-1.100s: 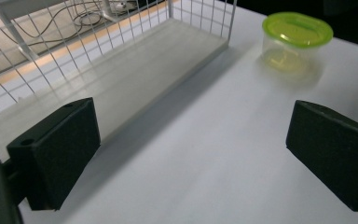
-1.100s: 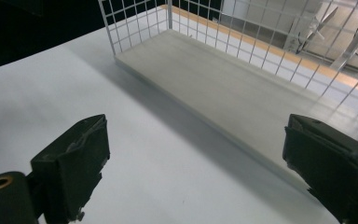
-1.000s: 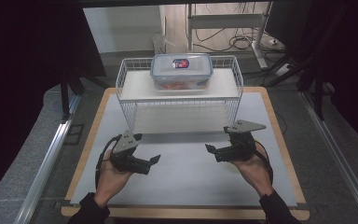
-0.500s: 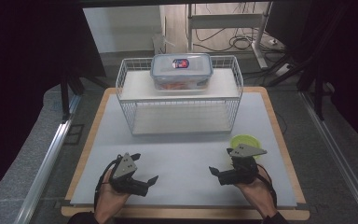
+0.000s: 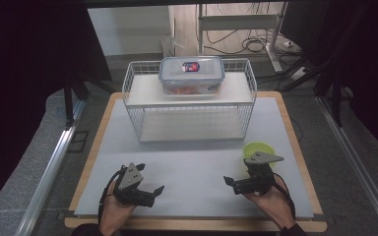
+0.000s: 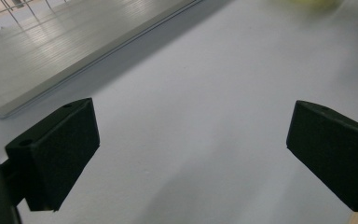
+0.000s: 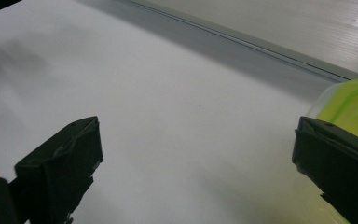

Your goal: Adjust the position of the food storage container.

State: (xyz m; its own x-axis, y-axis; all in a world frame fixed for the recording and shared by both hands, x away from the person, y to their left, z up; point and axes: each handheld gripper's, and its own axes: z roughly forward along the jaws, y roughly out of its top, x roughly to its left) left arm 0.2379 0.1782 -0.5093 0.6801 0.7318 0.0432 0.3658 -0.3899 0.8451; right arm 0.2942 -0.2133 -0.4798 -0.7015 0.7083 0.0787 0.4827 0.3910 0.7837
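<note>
**Both claws empty near the table's front edge; green bowl closest to the right**

Your left claw [image 5: 156, 189] sits at 7 o'clock on the table [image 5: 197, 157], jaws wide apart, gripping nothing. Your right claw [image 5: 229, 181] at 5 o'clock is equally spread and empty. The green bowl [image 5: 258, 149] lies just beyond it; square up and straddle its rim before closing. At 12 o'clock the lidded container [image 5: 191, 74] on the wire rack [image 5: 192, 115] bears a red-and-blue label, illegible.

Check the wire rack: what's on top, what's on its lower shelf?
On top of the rack sits a lidded clear box with something orange inside; the lid label hides the rest. The lower shelf looks bare, though the upper shelf covers its back part.
</note>
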